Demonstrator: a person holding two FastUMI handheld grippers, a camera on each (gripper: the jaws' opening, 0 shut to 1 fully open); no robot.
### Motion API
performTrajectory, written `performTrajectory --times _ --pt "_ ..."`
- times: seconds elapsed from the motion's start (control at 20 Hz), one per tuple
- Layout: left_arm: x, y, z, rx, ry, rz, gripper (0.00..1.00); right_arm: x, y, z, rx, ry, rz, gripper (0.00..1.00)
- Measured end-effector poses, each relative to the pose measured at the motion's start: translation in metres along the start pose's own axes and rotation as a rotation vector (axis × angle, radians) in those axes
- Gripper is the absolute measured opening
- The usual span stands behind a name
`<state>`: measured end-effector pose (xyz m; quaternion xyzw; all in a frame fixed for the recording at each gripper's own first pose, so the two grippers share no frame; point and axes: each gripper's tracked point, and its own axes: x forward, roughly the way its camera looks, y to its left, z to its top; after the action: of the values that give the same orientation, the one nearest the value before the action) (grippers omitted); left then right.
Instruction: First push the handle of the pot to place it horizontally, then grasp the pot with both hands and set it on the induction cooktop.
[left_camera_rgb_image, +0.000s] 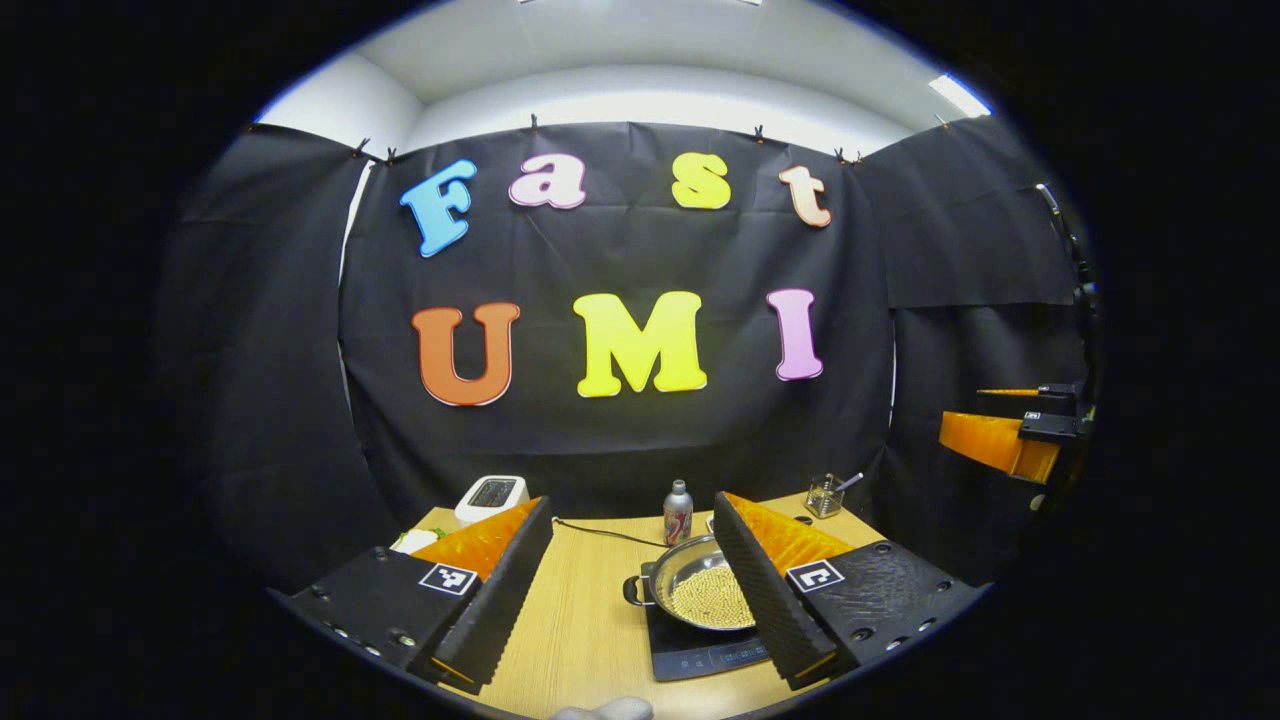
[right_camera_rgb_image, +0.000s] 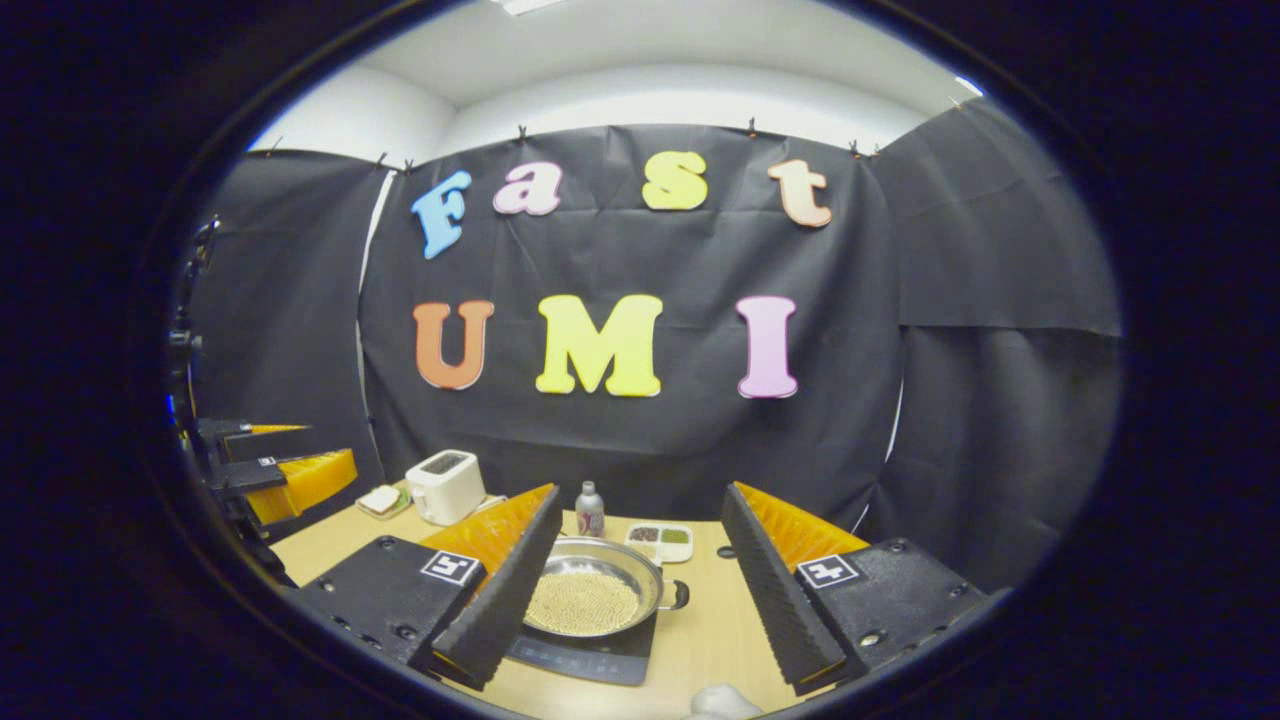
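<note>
On the wooden table (left_camera_rgb_image: 590, 610), the pot (left_camera_rgb_image: 700, 592) sat on top of the black cooktop (left_camera_rgb_image: 700, 655), its shallow steel bowl holding a layer of small pale yellow beads or grains that covered the bottom. In the left gripper view a short black handle (left_camera_rgb_image: 636, 590) stuck out from the pot's left side; in the right gripper view the pot (right_camera_rgb_image: 590, 590) showed another handle (right_camera_rgb_image: 678, 596) on its right side, so the two handles lay level, one to each side. The cooktop (right_camera_rgb_image: 590, 655) sat near the table's front edge.

The left gripper (left_camera_rgb_image: 630, 590) hung above the table with its fingers spread wide apart, holding nothing; its right finger (left_camera_rgb_image: 760, 590) overlapped the pot's right half in that view. The right gripper (right_camera_rgb_image: 640, 590) was likewise spread wide and held nothing, its left finger (right_camera_rgb_image: 500, 590) crossing the pot's left edge in its view.

Far behind the pot stood a small metal bottle (left_camera_rgb_image: 678, 512) with a red label. To the far left sat a white toaster (right_camera_rgb_image: 446, 485), and beside it, farther left, a small plate (right_camera_rgb_image: 380, 500) with a pale slice on it. To the right of the bottle lay a white tray (right_camera_rgb_image: 660, 541) split into compartments with dark, green and light contents. In the left gripper view a clear glass cup (left_camera_rgb_image: 823, 495) at the far right held a utensil leaning out of it.
</note>
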<state>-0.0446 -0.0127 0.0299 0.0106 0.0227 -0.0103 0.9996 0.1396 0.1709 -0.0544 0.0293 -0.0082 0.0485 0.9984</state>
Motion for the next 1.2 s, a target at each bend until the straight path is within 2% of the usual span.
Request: performTrajectory --times 0.15,0.4,0.7,0.9,1.2 --pt "-0.035 -0.004 0.019 -0.019 -0.034 0.049 0.96 -0.019 -0.013 0.013 0.010 -0.034 -0.001 1.00" --pt "-0.087 -0.022 0.029 -0.085 -0.055 0.067 0.96 -0.040 -0.033 0.020 0.017 -0.112 -0.025 1.00" --pt "-0.136 -0.028 0.011 -0.061 -0.033 0.142 0.97 -0.057 -0.038 0.001 0.042 -0.084 0.008 1.00" --pt "-0.151 -0.040 -0.001 -0.055 -0.018 0.152 0.97 -0.067 -0.039 -0.015 0.048 -0.025 0.036 1.00" --pt "-0.158 -0.057 -0.011 -0.071 0.012 0.135 0.97 -0.073 -0.040 -0.023 0.061 0.000 0.044 1.00"
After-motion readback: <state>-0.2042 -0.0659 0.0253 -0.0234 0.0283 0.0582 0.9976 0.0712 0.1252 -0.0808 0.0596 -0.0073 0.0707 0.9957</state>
